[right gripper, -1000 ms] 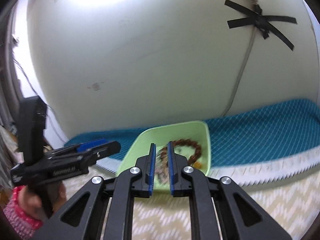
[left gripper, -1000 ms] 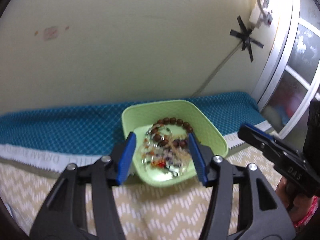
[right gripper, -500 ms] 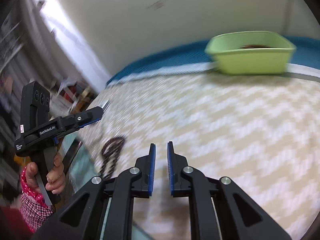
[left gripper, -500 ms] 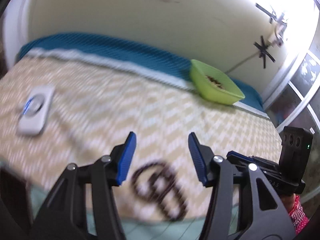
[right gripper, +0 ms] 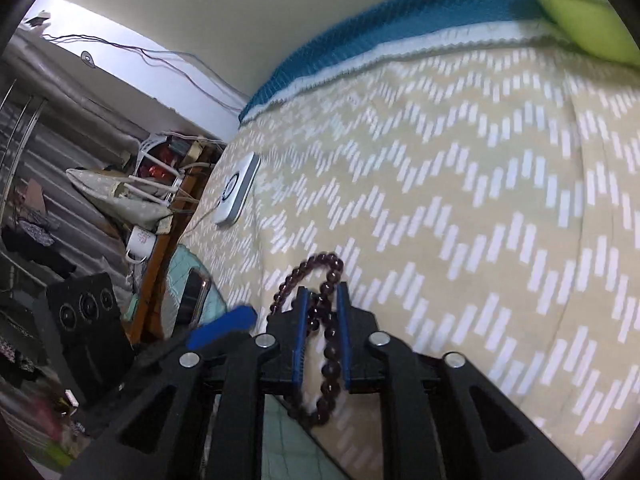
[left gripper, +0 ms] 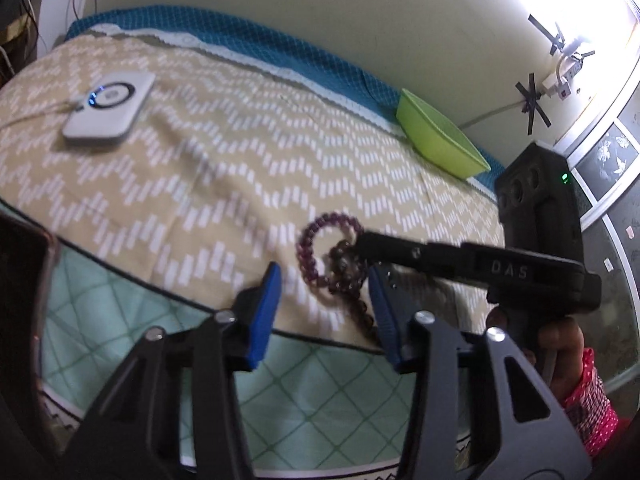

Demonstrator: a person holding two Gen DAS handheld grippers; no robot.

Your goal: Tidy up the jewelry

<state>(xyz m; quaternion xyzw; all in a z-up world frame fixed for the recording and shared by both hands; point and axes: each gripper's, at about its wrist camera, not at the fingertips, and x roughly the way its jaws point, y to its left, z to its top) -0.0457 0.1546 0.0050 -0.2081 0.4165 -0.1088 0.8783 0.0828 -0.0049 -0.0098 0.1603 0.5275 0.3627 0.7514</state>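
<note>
Two linked loops of dark purple beads, a bracelet (left gripper: 305,258) (right gripper: 316,260), lie on the beige chevron blanket (left gripper: 248,168) near its front edge. My left gripper (left gripper: 324,274) hovers just short of them, its jaws closing with the beads between and slightly ahead of the blue pads, which do not press on them. My right gripper (right gripper: 322,290) is shut. Its tip (left gripper: 362,240) comes in from the right and rests on the beads, which show through the narrow slit between its pads. A green bowl (left gripper: 440,144) (right gripper: 580,20) stands far back by the wall.
A white charger-like device (left gripper: 108,108) (right gripper: 236,188) with a cable lies at the blanket's far left. A mint quilted sheet (left gripper: 120,312) runs along the bed's front edge, with a phone (right gripper: 194,296) on it. A hand (left gripper: 560,344) holds the right gripper's handle.
Both grippers swung away from the green bowl and dropped to the bracelet at the blanket's front edge. The left jaws have narrowed. The right tip now reaches the beads.
</note>
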